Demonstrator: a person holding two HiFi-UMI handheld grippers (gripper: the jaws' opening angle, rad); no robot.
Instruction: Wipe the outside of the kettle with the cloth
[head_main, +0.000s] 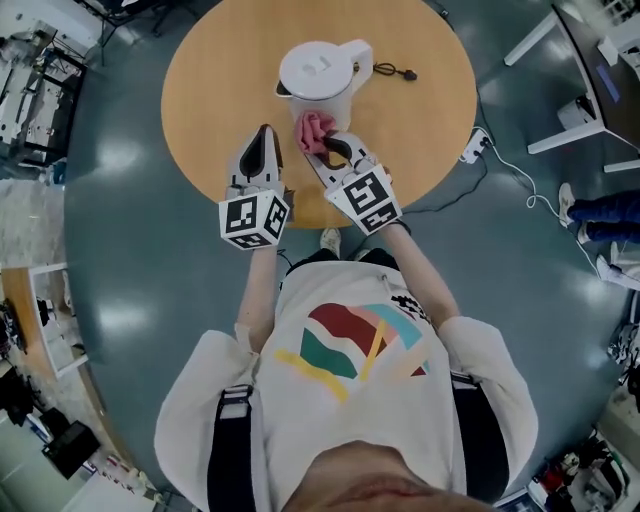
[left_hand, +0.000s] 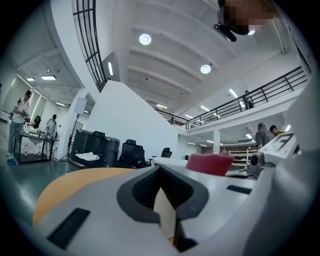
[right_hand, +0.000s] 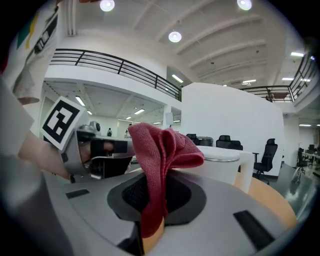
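A white kettle (head_main: 322, 78) stands on the round wooden table (head_main: 210, 80), its handle to the right; in the right gripper view the kettle (right_hand: 227, 167) rises just behind the cloth. My right gripper (head_main: 322, 145) is shut on a bunched red cloth (head_main: 314, 133), held just in front of the kettle's base; whether it touches I cannot tell. The cloth (right_hand: 162, 155) stands up from the closed jaws. My left gripper (head_main: 264, 135) is shut and empty, left of the cloth and pointing toward the kettle. In the left gripper view the cloth (left_hand: 210, 163) shows beyond the jaws, to the right.
A black plug and cord (head_main: 395, 71) lie on the table right of the kettle. A white cable and power strip (head_main: 476, 148) lie on the floor to the right. Desks (head_main: 585, 90) stand at the far right, shelving (head_main: 30, 70) at the left.
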